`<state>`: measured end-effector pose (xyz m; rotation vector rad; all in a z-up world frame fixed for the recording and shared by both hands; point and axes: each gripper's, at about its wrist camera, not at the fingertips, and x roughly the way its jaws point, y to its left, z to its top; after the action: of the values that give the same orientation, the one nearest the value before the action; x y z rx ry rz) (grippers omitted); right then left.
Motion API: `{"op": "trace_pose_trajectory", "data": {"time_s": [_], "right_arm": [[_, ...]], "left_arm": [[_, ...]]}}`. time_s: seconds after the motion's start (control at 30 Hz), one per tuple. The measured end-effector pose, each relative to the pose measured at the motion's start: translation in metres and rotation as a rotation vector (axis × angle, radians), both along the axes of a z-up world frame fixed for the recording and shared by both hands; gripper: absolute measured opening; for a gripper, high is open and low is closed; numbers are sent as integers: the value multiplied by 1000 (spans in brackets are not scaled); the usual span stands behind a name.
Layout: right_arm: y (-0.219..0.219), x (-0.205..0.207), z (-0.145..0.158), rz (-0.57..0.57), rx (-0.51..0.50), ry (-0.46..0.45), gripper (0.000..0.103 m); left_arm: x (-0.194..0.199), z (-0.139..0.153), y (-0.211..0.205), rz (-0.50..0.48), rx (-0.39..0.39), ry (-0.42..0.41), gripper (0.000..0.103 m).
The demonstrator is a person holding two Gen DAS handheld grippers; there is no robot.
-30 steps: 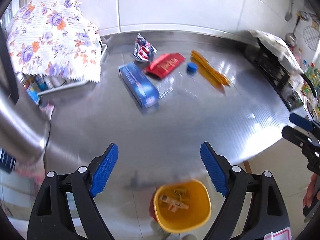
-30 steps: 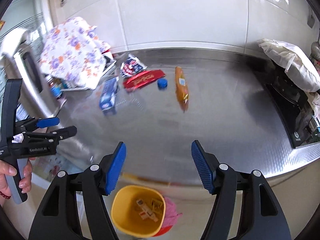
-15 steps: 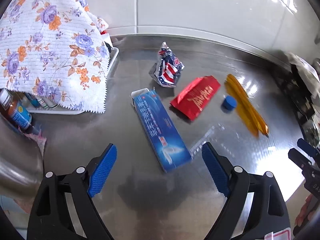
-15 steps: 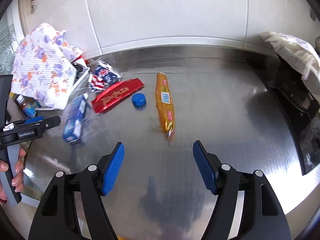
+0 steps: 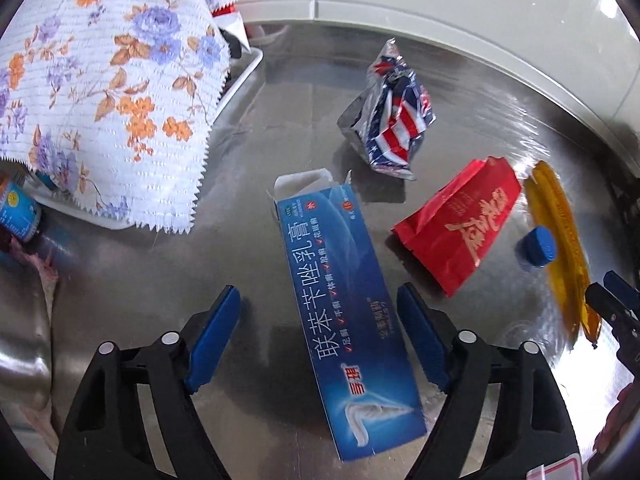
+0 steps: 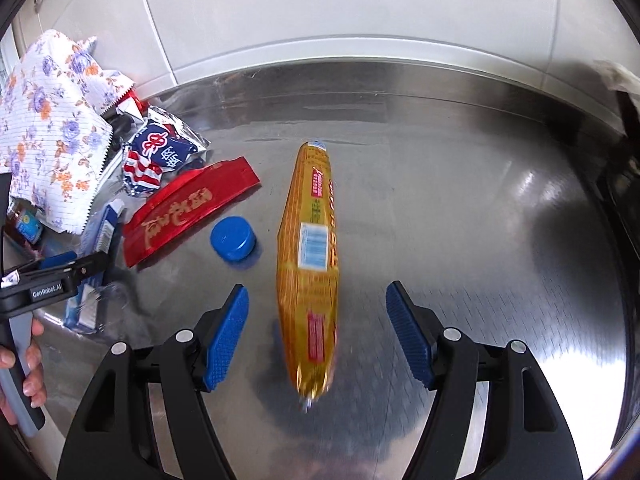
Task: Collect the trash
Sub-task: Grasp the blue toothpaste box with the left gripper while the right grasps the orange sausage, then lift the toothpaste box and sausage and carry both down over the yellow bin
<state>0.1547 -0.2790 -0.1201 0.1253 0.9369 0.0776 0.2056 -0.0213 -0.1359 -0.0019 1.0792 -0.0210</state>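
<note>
Left wrist view: since a second ago the wide-open left gripper [image 5: 318, 330] has advanced from the bench [image 5: 248, 184] edge to straddle the blue box [image 5: 344, 304], ready for pickup.

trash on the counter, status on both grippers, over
Left gripper open, astride blue carton. Right gripper open, astride yellow wrapper. Nothing gripped. Blue cap beside yellow wrapper, clear of it.

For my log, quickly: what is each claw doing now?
Left claw: open, empty, around blue box.
Right claw: open, empty, around yellow wrapper.
</note>
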Motion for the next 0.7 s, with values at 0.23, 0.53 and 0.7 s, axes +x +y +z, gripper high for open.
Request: {"op": "trace_pose_trajectory", "data": {"time_s": [0.23, 0.53, 0.7], "right_arm": [[3, 19, -14, 31, -31, 34, 69], [4, 18, -14, 25, -60, 20, 30], [5, 11, -6, 19, -47, -1, 10]], "left_arm": [[1, -7, -8, 9, 47, -35, 61], [10, -4, 7, 24, 31, -37, 41], [2, 1, 18, 20, 13, -39, 41]]}}
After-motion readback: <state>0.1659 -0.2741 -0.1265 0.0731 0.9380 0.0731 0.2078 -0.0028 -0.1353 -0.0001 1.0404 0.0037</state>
